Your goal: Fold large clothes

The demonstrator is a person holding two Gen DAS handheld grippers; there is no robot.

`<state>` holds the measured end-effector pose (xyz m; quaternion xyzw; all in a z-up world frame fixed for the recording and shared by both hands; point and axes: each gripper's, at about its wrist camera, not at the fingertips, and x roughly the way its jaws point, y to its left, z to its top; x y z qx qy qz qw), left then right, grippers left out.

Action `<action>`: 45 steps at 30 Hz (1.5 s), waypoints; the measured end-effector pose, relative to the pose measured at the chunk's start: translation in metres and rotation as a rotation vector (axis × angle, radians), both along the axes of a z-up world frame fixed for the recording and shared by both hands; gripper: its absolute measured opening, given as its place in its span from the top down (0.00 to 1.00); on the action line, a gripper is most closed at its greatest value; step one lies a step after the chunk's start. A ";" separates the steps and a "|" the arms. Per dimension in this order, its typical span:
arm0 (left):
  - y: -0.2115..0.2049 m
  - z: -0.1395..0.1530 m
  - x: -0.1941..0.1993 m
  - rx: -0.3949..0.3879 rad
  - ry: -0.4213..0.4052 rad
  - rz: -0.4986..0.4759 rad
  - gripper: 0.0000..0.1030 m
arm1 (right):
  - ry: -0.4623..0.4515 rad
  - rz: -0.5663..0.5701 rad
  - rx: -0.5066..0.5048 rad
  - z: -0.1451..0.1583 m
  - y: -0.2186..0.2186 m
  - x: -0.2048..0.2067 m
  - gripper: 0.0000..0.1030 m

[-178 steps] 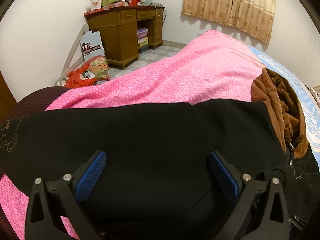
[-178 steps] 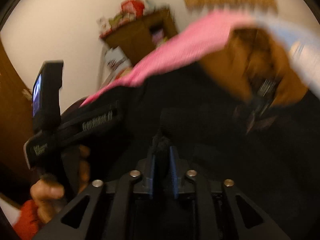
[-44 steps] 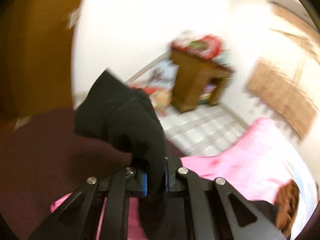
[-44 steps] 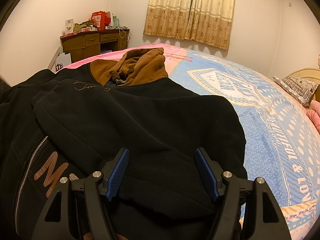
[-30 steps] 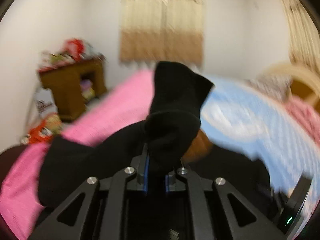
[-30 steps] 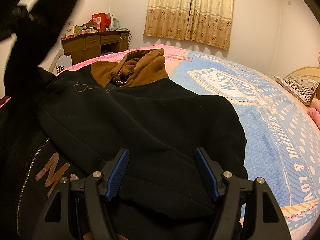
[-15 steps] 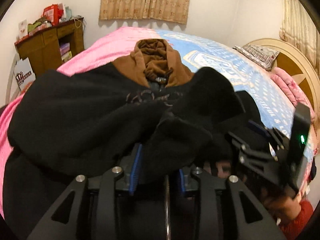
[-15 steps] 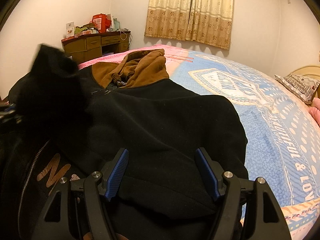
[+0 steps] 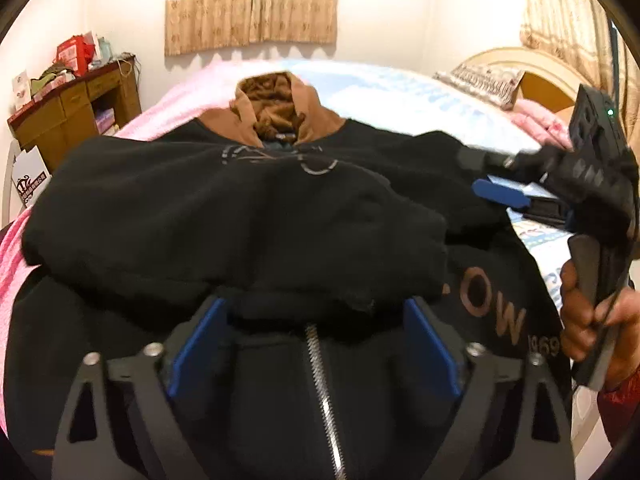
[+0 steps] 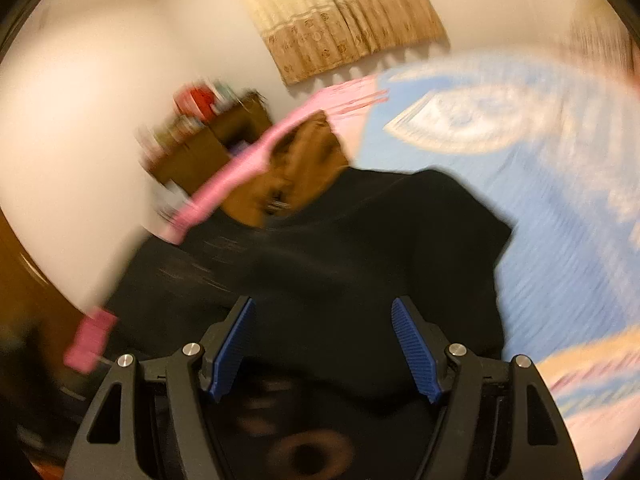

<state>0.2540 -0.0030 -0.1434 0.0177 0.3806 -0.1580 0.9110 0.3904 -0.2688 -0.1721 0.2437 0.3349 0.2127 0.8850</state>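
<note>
Your left tool (image 9: 312, 344) hangs low over the front of the black fleece zip jacket with a brown lined hood (image 9: 256, 216), its blue-padded fingers spread wide with nothing between them, straddling the silver zipper (image 9: 320, 364) that runs down the middle. The jacket lies spread on the bed (image 9: 384, 92), pink blanket on one side of it and blue printed cover on the other, hood pointing away from you toward the beige curtains (image 9: 252, 4). One black sleeve (image 9: 224, 224) lies folded across the chest, its cuff end just ahead of your left tool's fingers, so by my read you're in the sleeve-folding step with the near sleeve laid in. Over to the right, your right tool (image 9: 500, 194) reaches in above the far shoulder of the jacket; in its own blurred view that tool (image 10: 324, 344) is also wide open and empty, hovering over black cloth near the garment's right edge beside the blue cover. Next, I'd say, you need to close on that right-hand edge or sleeve and bring it across the zipper to match the left. Watch the bulk: the thick fleece looks likely to spring back, so pinch low at a seam and lay it flat before letting go.
</note>
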 end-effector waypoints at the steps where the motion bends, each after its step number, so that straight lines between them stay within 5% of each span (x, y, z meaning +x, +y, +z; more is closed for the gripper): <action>1: 0.006 0.000 -0.004 -0.007 -0.003 0.006 0.07 | 0.021 0.020 0.059 -0.002 0.001 -0.001 0.31; 5: 0.040 0.005 -0.013 -0.053 -0.012 0.054 0.07 | 0.109 0.121 0.156 -0.019 0.029 0.007 0.31; 9: 0.093 0.020 -0.013 -0.121 -0.059 0.213 0.07 | 0.177 0.195 0.103 -0.042 0.076 0.019 0.31; 11: 0.117 0.023 -0.010 -0.155 -0.058 0.287 0.07 | 0.128 0.188 0.020 -0.037 0.089 0.018 0.31; 12: 0.126 0.023 -0.008 -0.164 -0.052 0.317 0.07 | 0.096 0.195 -0.055 -0.030 0.100 0.017 0.39; 13: 0.137 0.023 -0.006 -0.177 -0.042 0.354 0.07 | 0.087 0.203 -0.119 -0.025 0.108 0.016 0.66; 14: 0.145 0.022 -0.004 -0.189 -0.033 0.384 0.07 | 0.082 0.212 -0.169 -0.022 0.116 0.014 0.73; 18: 0.169 0.018 0.003 -0.216 -0.010 0.490 0.07 | -0.082 0.213 -0.338 0.024 0.131 -0.001 0.78; 24: 0.164 0.007 0.048 -0.128 0.080 0.587 0.06 | -0.363 0.180 -0.395 0.123 0.121 -0.009 0.83; 31: 0.162 -0.016 0.108 -0.008 0.149 0.735 0.07 | -0.474 0.121 -0.439 0.165 0.103 -0.012 0.92; 36: 0.185 -0.031 0.108 -0.092 0.191 0.773 0.07 | -0.290 0.111 -0.382 0.121 0.069 0.006 0.92; 38: 0.190 -0.033 0.102 -0.117 0.185 0.760 0.07 | -0.175 0.117 -0.264 0.093 0.052 0.018 0.91; 42: 0.200 -0.033 0.103 -0.154 0.185 0.809 0.05 | 0.080 0.116 0.128 0.029 0.020 0.043 0.89; 44: 0.204 -0.032 0.107 -0.146 0.185 0.841 0.05 | 0.105 0.122 0.152 0.014 0.024 0.043 0.83; 45: 0.204 -0.032 0.109 -0.140 0.185 0.847 0.05 | 0.121 0.125 0.140 0.006 0.029 0.045 0.63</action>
